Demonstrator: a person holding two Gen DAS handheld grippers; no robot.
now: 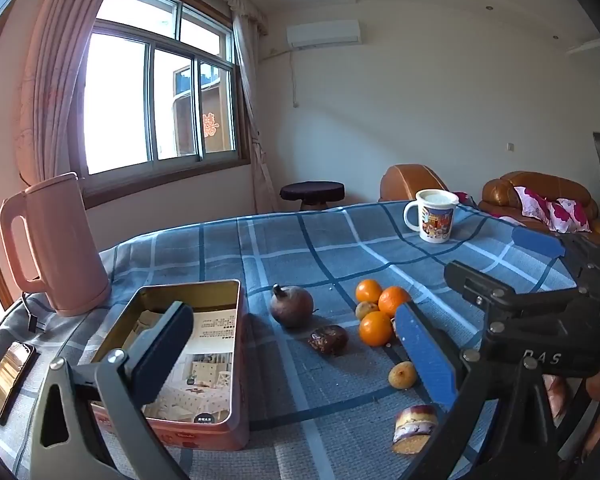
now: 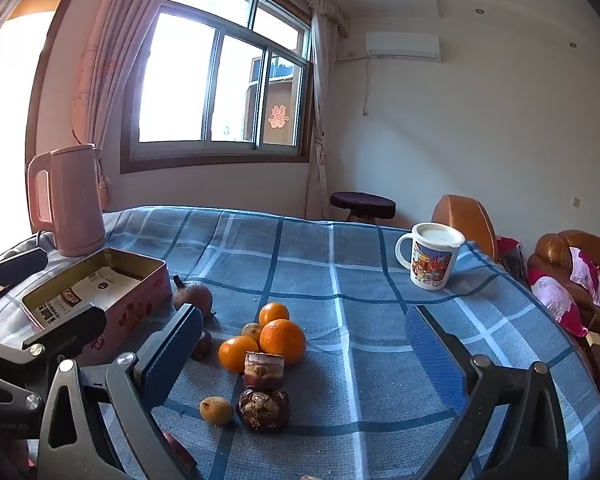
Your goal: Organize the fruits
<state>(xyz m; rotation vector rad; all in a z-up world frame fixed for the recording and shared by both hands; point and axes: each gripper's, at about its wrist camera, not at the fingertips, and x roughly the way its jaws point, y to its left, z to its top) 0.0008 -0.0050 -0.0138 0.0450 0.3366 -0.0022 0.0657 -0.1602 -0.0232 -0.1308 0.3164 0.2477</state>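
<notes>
In the left wrist view the left gripper (image 1: 296,344) hangs spread wide and empty, the open pink rectangular metal tin (image 1: 204,364) behind its left finger and the three round oranges (image 1: 376,312) clustered on the blue checked tablecloth (image 1: 300,240) just inside its right finger; a sound first pick would centre one orange between the pads before closing gently. In the right wrist view the right gripper (image 2: 308,356) is likewise released and empty, with the oranges (image 2: 276,336) lying ahead between its fingers, toward the left one, and the tin (image 2: 112,292) off to the left.

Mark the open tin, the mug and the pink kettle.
open tin (image 1: 236,360): left wrist view, on its right wall.
mug (image 2: 432,268): right wrist view, on its printed side.
pink kettle (image 1: 66,248): left wrist view, on its body.
</notes>
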